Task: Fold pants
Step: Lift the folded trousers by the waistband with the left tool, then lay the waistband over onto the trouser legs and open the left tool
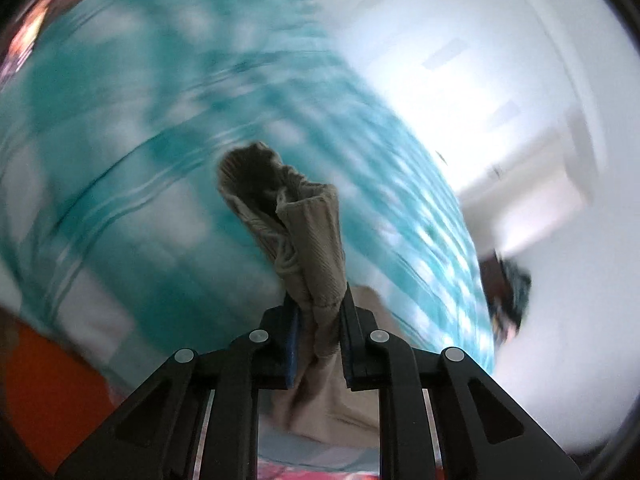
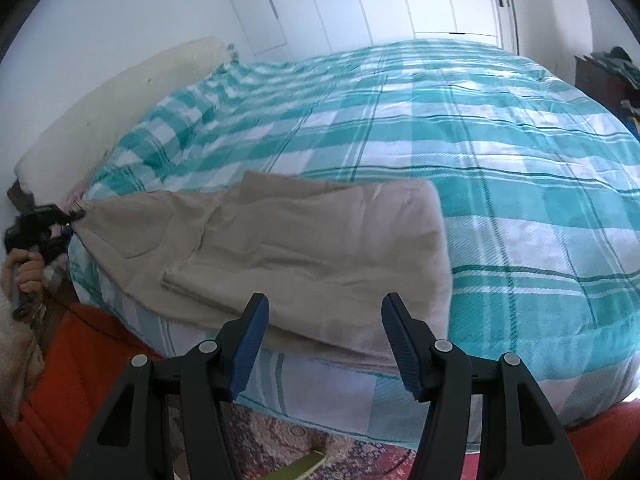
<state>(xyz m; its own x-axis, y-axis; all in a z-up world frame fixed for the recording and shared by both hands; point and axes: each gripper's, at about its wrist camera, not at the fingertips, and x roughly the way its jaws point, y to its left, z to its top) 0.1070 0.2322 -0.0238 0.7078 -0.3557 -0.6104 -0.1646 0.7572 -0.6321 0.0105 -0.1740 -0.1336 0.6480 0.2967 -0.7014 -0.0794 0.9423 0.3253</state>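
- The beige pants [image 2: 280, 240] lie on the near edge of the bed, on a teal-and-white checked bedspread [image 2: 500, 168]. They look already doubled over, with a rounded fold at the right end and a back pocket showing towards the left.
- The left tool [image 1: 318, 312] is clenched on a bunched corner of the pants, seemingly the waist end; ribbed fabric stands up between its blue pads [image 1: 293, 344]. The right wrist view shows the same tool [image 2: 70, 220] at the far left corner of the garment, where the cloth is drawn to a point.
- The right tool [image 2: 322, 344] is released, its jaws standing wide apart, and it hovers just in front of the near edge of the pants without touching them.
- Handling, as a judgement: the cloth is soft, light and limp, with creases across it. It will sag and drag if lifted at one point only, and layers may slide apart.
- Best hold for the right tool is likely the near-right corner by the rounded fold, pinching all layers together, opposite the left grip so the fabric stays taut.
- The left view is heavily blurred, so finer detail there cannot be made out.
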